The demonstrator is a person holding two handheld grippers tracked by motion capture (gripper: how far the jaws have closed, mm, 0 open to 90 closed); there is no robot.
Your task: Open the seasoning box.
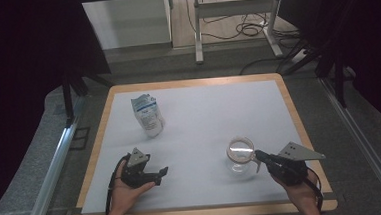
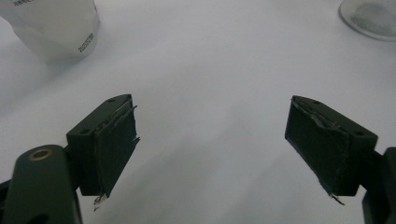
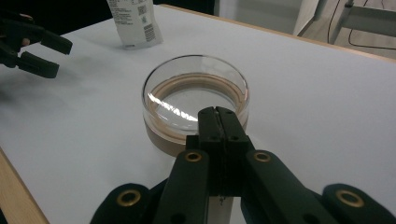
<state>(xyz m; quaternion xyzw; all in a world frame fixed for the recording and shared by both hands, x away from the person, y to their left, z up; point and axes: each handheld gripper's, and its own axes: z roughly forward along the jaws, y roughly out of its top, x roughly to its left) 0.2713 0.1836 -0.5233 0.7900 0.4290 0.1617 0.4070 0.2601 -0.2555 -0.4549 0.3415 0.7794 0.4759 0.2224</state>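
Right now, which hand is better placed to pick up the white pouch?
Left. The left gripper is open with nothing between its fingers, and the pouch stands on its side of the table. The right gripper is shut at the near rim of the glass dish, farther from the pouch.

A white wood-edged table (image 1: 288,99) stands on grey carpet (image 1: 32,167), with a white metal desk frame (image 1: 232,9) and black cables (image 1: 249,30) beyond.
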